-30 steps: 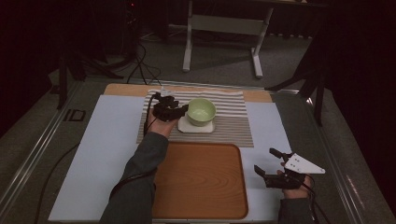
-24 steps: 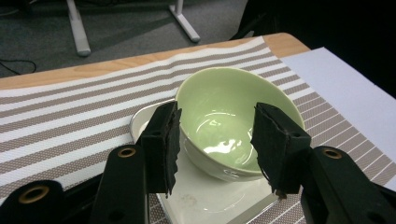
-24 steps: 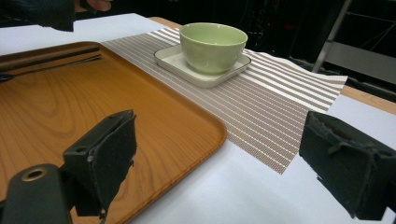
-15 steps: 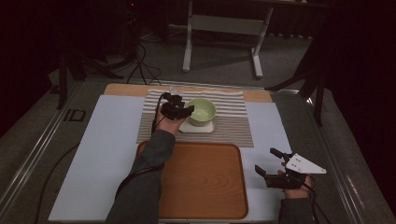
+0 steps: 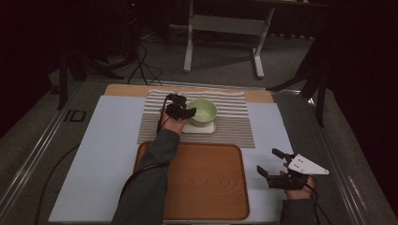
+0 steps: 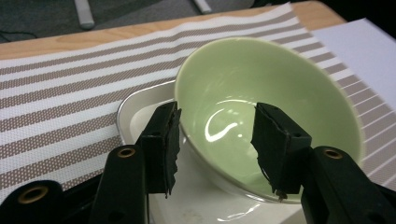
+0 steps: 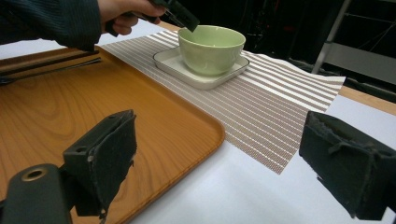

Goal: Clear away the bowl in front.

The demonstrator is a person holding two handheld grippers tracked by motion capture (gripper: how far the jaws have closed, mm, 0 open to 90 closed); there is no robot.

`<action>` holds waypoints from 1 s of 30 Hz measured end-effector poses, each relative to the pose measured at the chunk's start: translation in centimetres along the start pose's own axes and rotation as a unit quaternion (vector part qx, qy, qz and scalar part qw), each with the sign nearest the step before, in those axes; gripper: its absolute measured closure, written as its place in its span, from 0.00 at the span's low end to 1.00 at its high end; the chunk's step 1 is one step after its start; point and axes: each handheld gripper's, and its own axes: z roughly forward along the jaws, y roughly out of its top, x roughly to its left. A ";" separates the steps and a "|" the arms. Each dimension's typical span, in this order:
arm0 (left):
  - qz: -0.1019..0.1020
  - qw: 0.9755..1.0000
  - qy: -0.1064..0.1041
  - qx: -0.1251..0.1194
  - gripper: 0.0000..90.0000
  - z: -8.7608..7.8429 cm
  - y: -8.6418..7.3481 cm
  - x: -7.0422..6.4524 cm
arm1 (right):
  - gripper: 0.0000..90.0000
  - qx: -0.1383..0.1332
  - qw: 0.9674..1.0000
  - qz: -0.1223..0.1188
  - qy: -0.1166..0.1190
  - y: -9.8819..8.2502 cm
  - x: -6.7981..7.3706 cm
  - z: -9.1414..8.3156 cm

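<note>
Left gripper (image 6: 212,144), frame centre: spread astride near rim of pale green ceramic bowl (image 6: 280,93) on white square plate (image 6: 140,107). Advised: lower squarely, pinch wall firmly. Right gripper (image 7: 224,172): spread, empty.

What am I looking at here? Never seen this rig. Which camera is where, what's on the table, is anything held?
No robot: a person holds a two-fingered gripper in each hand. The high view looks down from above the person's side of the table; the other two cameras ride on the grippers and look along their fingers.

On the table: a striped placemat, a white square plate bearing a green bowl, and nearer the person a wooden tray.

The left gripper is open, its fingers straddling the bowl's near rim, one outside, one inside, not yet pinching. The right gripper is open beside the tray, holding nothing.
</note>
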 end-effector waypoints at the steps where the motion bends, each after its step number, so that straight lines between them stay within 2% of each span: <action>1: 0.003 1.000 0.005 0.009 0.58 0.4 -0.1 0.1 | 0.12 0.000 1.000 0.000 0.000 0.0 0.0 0.0; 10: -0.010 0.999 0.005 0.035 0.66 1.6 -0.1 0.4 | 0.12 -0.002 1.000 0.004 -0.002 -0.1 -0.1 -0.2; 14: -0.016 0.999 0.014 0.043 0.72 1.7 0.2 0.4 | 0.12 -0.003 1.000 0.004 -0.002 -0.1 -0.2 -0.3; 17: -0.007 0.998 0.024 0.054 0.80 1.7 0.6 0.2 | 0.12 -0.003 1.000 0.005 -0.002 -0.1 -0.1 -0.3; 21: -0.013 0.998 0.033 0.057 0.87 1.7 0.6 0.4 | 0.12 -0.004 1.000 0.004 -0.002 -0.1 -0.1 -0.4; 26: -0.026 0.997 0.034 0.062 0.89 1.9 0.7 0.5 | 0.12 -0.004 1.000 0.004 -0.003 -0.1 -0.1 -0.4; 30: -0.033 0.996 0.030 0.076 0.88 2.5 0.4 0.6 | 0.12 -0.004 1.000 0.004 -0.003 -0.1 -0.1 -0.4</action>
